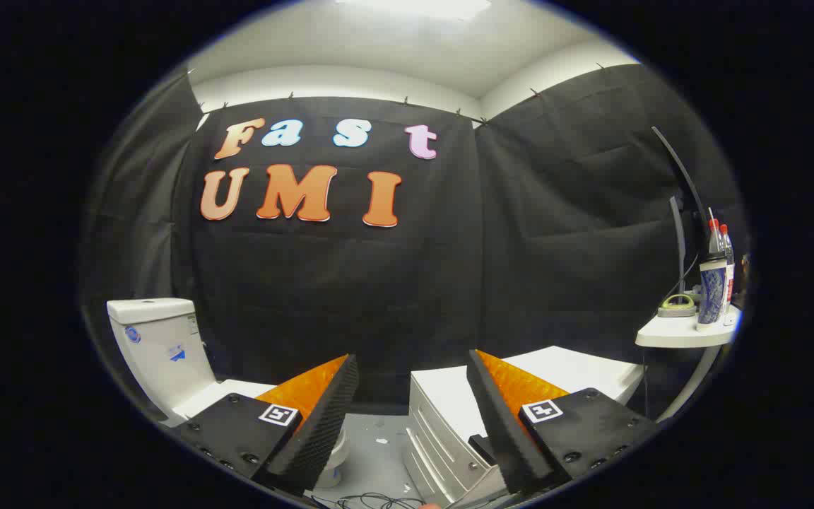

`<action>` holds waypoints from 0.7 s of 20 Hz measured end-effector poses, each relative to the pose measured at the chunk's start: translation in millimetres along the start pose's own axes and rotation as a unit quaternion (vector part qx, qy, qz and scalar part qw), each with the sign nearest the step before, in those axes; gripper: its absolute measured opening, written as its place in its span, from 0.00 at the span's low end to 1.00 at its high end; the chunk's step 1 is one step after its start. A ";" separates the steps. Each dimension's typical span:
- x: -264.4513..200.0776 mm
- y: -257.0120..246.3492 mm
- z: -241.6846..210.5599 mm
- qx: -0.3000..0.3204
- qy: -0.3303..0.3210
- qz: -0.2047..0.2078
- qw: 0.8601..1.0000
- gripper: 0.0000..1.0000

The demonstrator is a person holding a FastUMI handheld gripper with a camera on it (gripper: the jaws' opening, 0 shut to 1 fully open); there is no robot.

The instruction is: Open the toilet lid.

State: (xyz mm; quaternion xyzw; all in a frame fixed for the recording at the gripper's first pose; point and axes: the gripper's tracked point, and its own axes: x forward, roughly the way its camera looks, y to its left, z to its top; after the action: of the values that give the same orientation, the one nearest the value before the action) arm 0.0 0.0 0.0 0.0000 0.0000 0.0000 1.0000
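Gripper: the two-finger gripper [413, 367] is held level above the floor, looking toward the black cloth wall [350, 283]; its two fingers [319, 413] are spread wide apart with nothing between them, touching nothing.
Markers: two small square black-and-white tags, one on each finger mount (the left one [278, 414] sits just behind its finger).
Floor: grey floor [379, 459] below the fingers, with a loose tangle of thin dark cable [372, 502] lying on it.
Toilet: one white ceramic toilet [167, 353] stands beyond and beside the left finger, its tank against the wall; the white toilet lid [220, 392] is partly hidden behind the left finger, and I cannot tell whether it lies down or stands raised.
Drawer unit: one white cabinet with stacked drawers [442, 417] sits just ahead, between the fingers and behind the right one.
Side shelf: one white rounded shelf [682, 334] well off past the right finger carries two clear bottles with red caps [721, 247], one patterned blue-and-white cup [711, 293] and one small yellow-green looped object [677, 304] (too small to identify).
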 end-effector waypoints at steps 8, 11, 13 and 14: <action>-15.4 23.9 -9.0 -0.002 0.012 0.024 1.000 0.98; -14.4 20.5 -7.8 0.010 0.006 0.023 1.000 0.98; -12.1 15.6 -8.8 0.025 0.008 0.020 0.999 0.98; -11.6 11.6 -9.4 0.030 0.010 0.015 0.999 0.98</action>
State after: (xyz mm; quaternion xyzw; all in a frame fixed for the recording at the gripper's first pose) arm -11.6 11.6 -9.4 0.0301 0.0100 0.0153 0.9994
